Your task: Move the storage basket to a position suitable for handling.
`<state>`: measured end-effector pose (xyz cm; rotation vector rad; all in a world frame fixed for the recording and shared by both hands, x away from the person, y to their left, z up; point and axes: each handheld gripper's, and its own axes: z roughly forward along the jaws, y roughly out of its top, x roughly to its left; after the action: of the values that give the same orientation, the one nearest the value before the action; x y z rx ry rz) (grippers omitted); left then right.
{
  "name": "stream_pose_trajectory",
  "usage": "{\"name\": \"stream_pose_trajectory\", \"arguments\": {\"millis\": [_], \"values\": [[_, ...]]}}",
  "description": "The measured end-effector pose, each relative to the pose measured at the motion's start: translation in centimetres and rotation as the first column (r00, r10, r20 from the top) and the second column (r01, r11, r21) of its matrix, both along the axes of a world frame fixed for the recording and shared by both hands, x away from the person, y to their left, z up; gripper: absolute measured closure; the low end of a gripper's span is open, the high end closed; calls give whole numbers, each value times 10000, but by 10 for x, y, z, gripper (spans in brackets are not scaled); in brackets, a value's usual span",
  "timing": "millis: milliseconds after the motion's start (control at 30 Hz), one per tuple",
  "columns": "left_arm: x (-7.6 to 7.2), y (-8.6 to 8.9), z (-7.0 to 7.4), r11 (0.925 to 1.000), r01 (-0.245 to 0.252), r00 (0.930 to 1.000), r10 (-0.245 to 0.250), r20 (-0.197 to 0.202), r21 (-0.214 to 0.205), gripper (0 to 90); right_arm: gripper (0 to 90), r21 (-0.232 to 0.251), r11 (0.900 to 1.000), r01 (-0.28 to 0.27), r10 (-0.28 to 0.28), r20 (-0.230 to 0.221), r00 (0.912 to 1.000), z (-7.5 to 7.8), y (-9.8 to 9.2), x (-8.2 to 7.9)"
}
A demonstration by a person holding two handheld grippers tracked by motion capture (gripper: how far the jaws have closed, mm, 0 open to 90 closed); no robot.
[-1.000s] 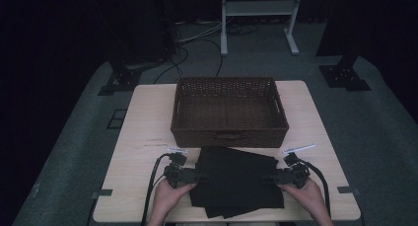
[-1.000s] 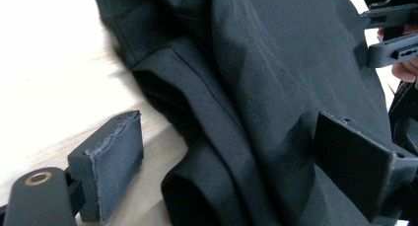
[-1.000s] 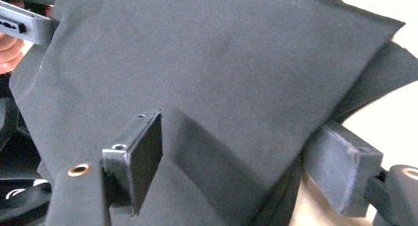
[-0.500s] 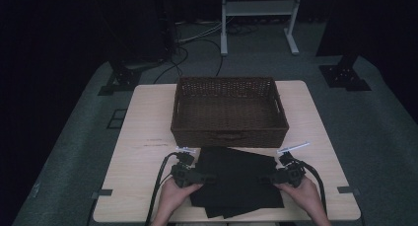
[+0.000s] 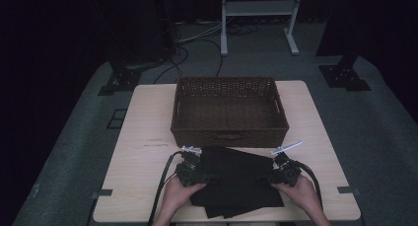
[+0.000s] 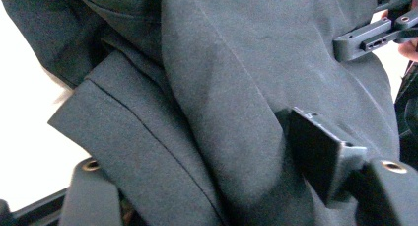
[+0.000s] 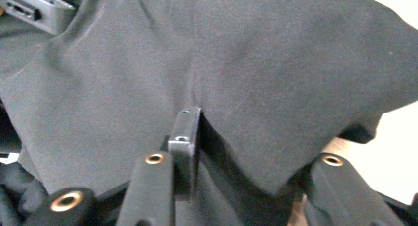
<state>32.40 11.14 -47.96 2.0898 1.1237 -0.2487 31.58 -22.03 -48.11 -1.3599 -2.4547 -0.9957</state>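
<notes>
Two tools had just been closing on the black garment (image 5: 236,179), the left tool (image 5: 193,166) and the right tool (image 5: 282,168) each taking a side edge, cloth between the jaws. Soft, light and floppy, it lay on the worktop (image 5: 148,132) just in front of the wicker basket (image 5: 229,132); those edge folds looked the best hold, and nothing blocked the way to the basket.

High view dim, surroundings black; gripper views soft, tabletop glare blown white.

Pale wooden table (image 5: 143,157) under wicker basket (image 5: 229,110) and black cloth (image 5: 236,179)
</notes>
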Motion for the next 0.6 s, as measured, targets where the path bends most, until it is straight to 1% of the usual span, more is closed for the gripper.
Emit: {"name": "stream_pose_trajectory", "arguments": {"millis": [100,167,233,267,433,500,533,567,600], "values": [[1,-2,1,9998,153,9999,-153,38,150,372,652,-82,9999,-152,152,-8,9999,0,3,0],[2,-3,0,9996,230,9997,-230,31,167,408,677,-194,9994,-294,295,33,9996,0,5,1],[2,-3,0,9995,281,9996,-282,21,159,461,706,-234,9989,-397,398,43,9992,1,6,1],[3,-3,0,9990,426,9991,-427,21,127,504,722,-240,9985,-489,491,85,9988,1,7,1],[4,-6,3,9969,747,9970,-752,203,233,622,753,-363,9972,-650,662,337,9972,3,10,0],[4,-6,4,9963,820,9963,-825,235,244,651,758,-352,9972,-662,677,426,9968,3,10,0],[3,-5,5,9957,912,9953,-917,310,180,661,764,-368,9968,-709,728,559,9958,5,10,-2],[2,-5,5,9946,1030,9937,-1034,432,126,667,766,-357,9967,-726,746,571,9956,6,10,-2],[2,-4,6,9941,1081,9931,-1084,447,84,676,768,-366,9965,-752,772,564,9954,7,10,-2]]}}
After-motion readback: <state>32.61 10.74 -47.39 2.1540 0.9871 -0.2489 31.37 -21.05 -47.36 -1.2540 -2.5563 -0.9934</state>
